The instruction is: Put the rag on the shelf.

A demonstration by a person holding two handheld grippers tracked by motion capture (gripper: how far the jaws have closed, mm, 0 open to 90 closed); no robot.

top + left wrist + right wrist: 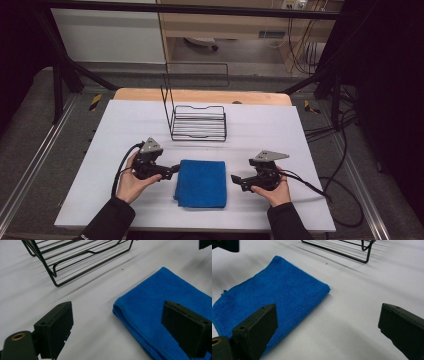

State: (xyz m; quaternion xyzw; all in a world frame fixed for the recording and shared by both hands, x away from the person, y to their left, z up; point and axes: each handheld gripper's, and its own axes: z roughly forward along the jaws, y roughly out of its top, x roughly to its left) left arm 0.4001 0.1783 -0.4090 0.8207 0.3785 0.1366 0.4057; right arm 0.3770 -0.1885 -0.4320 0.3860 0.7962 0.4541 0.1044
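— Though folded into a thick rectangle, blue cloth (201,183) lying flat near the middle of the white tabletop (125,125), toward the near edge; soft looped terry, rounded fold along its left side.

— And either side of it?

— Left gripper (174,170) just beside the cloth's far left corner, jaws spread wide with nothing between them; seen from the left gripper view (117,331), one flat black pad over bare table, the other over the cloth's edge, no pressing on it. Right gripper (235,181) just right of the cloth, also released, jaws well apart; in the right gripper view (327,332), one blocky pad over the cloth's near corner, the other over plain white surface.

— Held how?

— Each cupped in a hand, dark sleeves coming in from the near edge, black cables trailing off, grey three-cornered plates on top.

— Farther out?

— Black wire rack (198,124) at the far middle of the table, thin parallel rods, tall looped end on its left, well apart from the cloth.
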